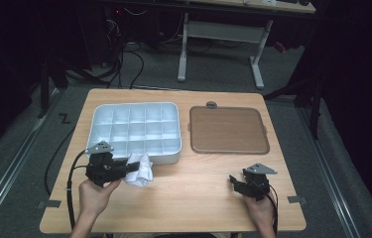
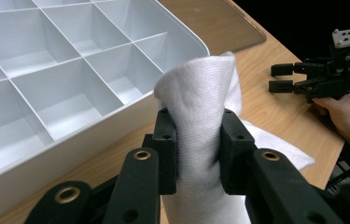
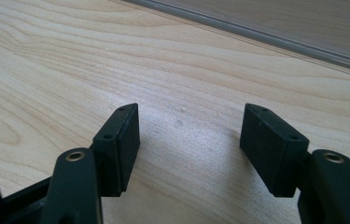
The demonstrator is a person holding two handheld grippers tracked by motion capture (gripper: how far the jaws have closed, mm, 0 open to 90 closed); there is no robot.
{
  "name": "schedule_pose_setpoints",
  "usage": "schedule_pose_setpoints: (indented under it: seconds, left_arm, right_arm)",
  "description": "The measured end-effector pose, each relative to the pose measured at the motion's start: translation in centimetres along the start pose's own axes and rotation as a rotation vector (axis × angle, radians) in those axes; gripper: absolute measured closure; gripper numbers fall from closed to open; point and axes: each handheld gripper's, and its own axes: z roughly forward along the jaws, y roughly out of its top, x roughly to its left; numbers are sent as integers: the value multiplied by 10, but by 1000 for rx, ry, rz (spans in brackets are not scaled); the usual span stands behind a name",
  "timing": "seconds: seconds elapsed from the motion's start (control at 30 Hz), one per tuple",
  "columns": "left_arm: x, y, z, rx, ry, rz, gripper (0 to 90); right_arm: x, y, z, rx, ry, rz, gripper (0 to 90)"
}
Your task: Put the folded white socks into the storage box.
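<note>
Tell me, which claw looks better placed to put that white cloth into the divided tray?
The left claw: it already pinches the white cloth right beside the divided tray. The right claw hangs open and empty over bare table, farther off.

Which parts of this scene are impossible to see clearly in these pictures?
- White cloth: lower end cut off by the left gripper view's bottom edge, between the left gripper jaws.
- Compartment tray: left part cut off in the left gripper view.
- Brown lid: mostly cut off in the right gripper view.

High view down over the whole table; gripper views close, sharing its wood.
</note>
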Motion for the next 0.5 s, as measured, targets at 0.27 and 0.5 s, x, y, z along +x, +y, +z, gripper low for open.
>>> schedule_pose_setpoints:
  seconds: [0.27, 0.5]
  left_arm:
    - [-1, 8, 0, -8, -2, -5, 722]
    - [-4, 16, 0, -12, -10, 2, 722]
  right_arm:
    - [0, 0, 0, 0, 0, 0, 382]
    - [0, 0, 0, 0, 0, 0, 382]
